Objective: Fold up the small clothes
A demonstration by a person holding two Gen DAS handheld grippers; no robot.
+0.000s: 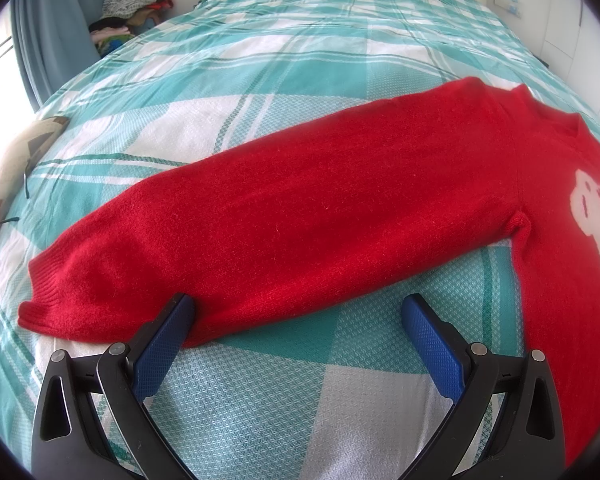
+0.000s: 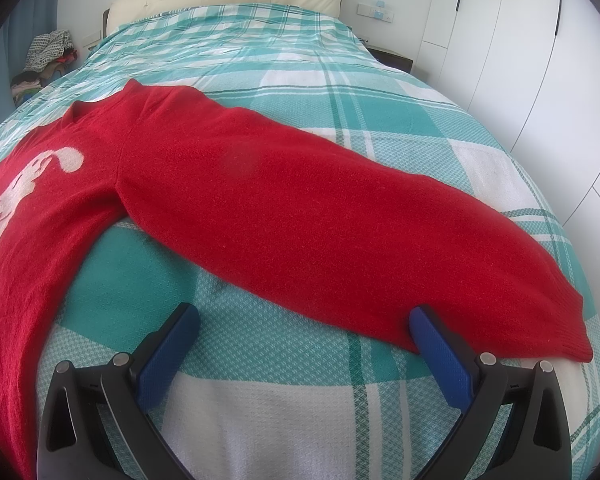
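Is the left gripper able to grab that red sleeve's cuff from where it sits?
Probably yes: the left gripper is open, nothing covers the sleeve, and the cuff lies just beyond its left finger.

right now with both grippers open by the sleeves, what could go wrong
1. Each gripper sits at a sleeve's near edge, not around it: the left gripper and right gripper may pinch the plaid bedspread along with the knit.
2. Only one finger touches the left sleeve, so a shallow bite could slip off the fuzzy red sweater.
3. The right sleeve is long; lifted near the cuff, it may sag and fold unevenly.
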